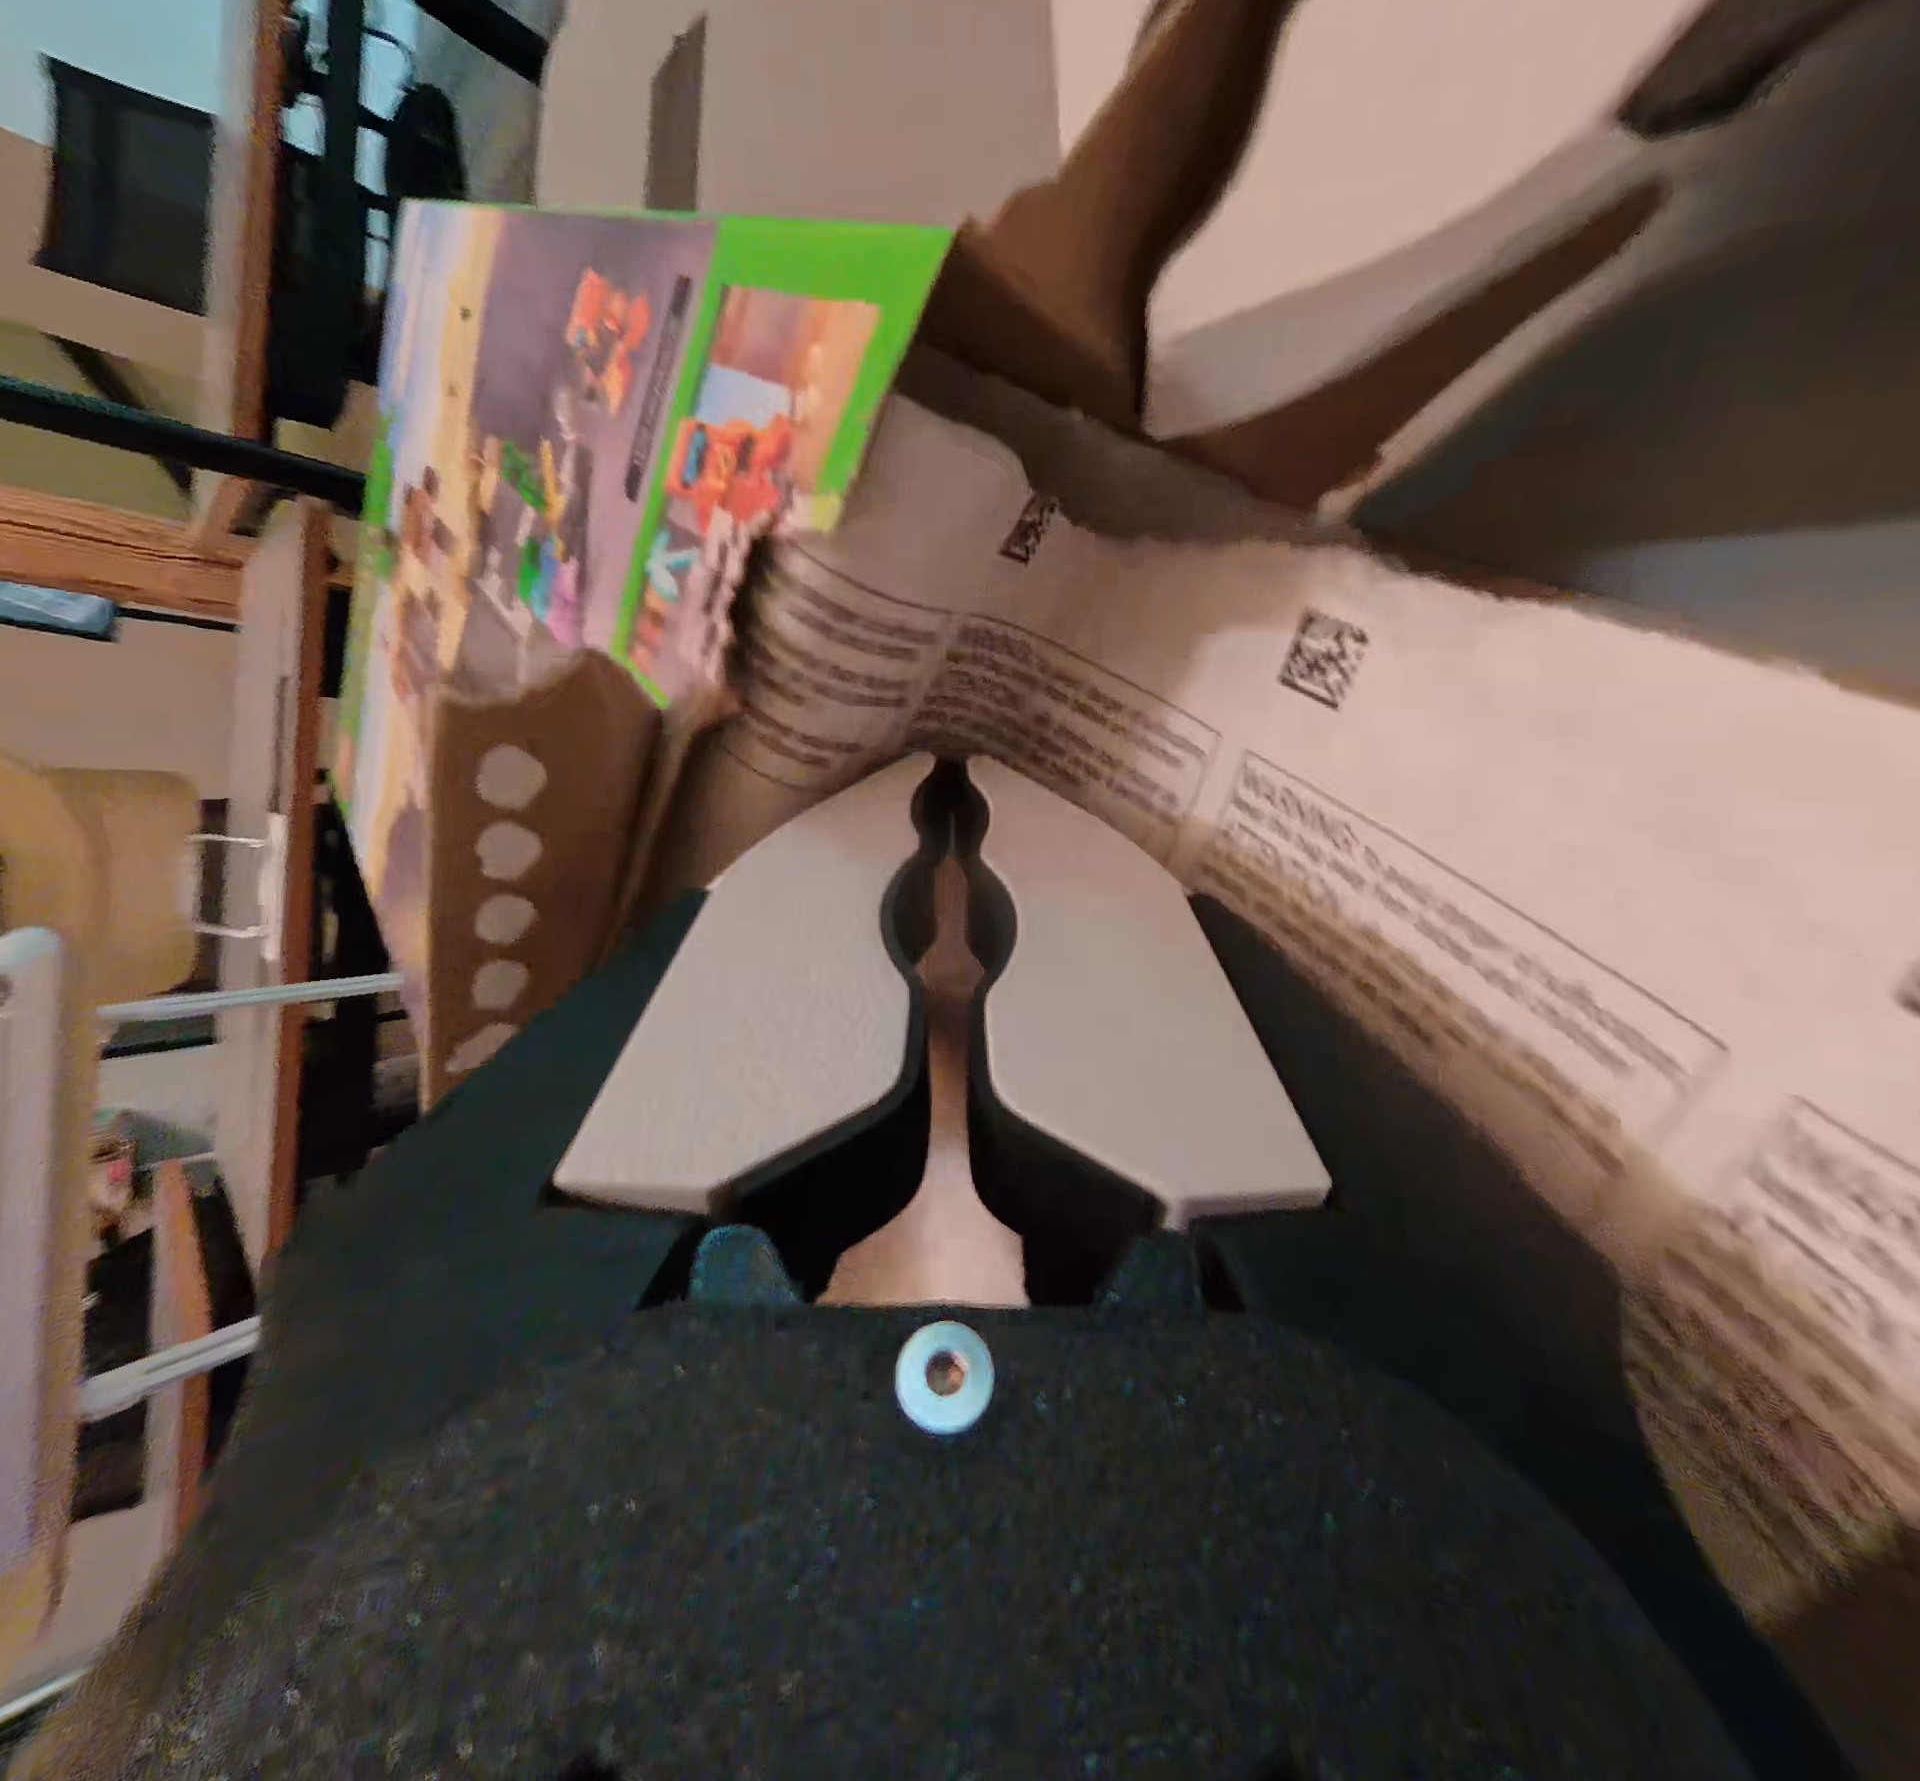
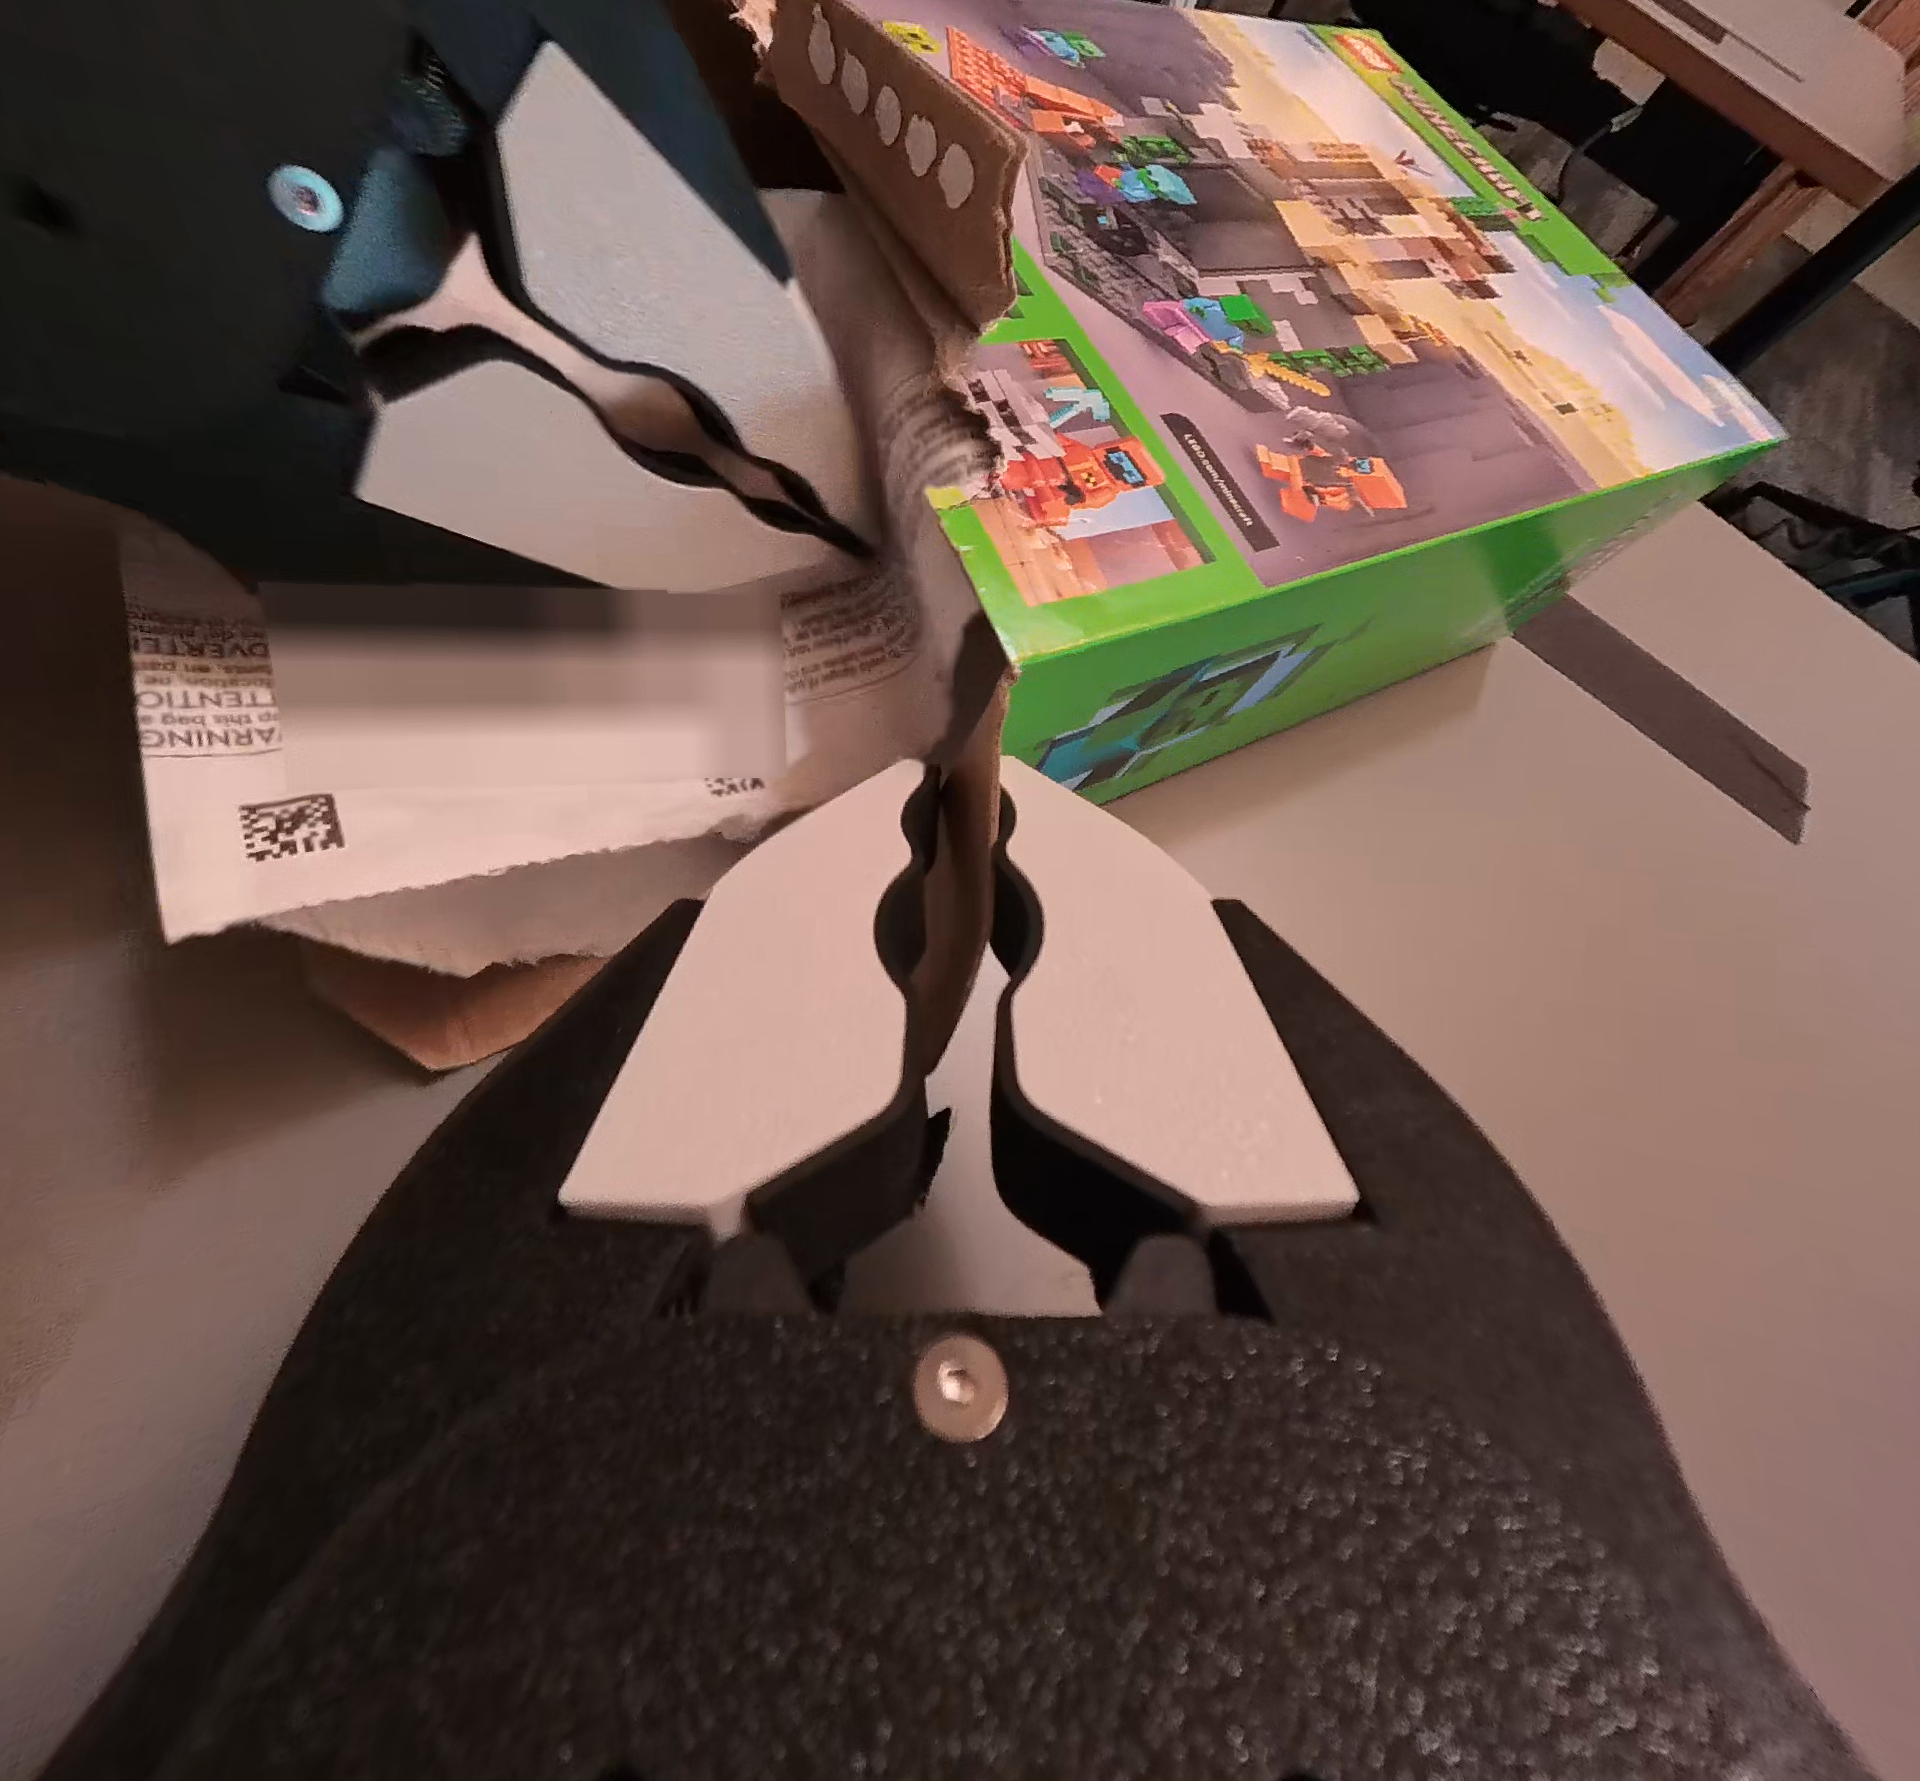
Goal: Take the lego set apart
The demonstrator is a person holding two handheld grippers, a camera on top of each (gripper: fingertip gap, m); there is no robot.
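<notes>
The green lego box lies on the table with its near end torn open. My right gripper is shut on the box's brown cardboard end flap, which stands between its pads. A white printed paper bag sticks out of the open end. My left gripper is shut, its tips pinching a crease of this bag. The right wrist view shows it at the upper left, tips on the bag at the box mouth. The box also shows in the left wrist view.
A torn brown flap with a row of round holes stands up from the box top, and it also shows in the left wrist view. A dark strip lies on the table right of the box. A wooden desk stands behind. The left gripper's tips are roughly 7 centimetres from the right gripper's.
</notes>
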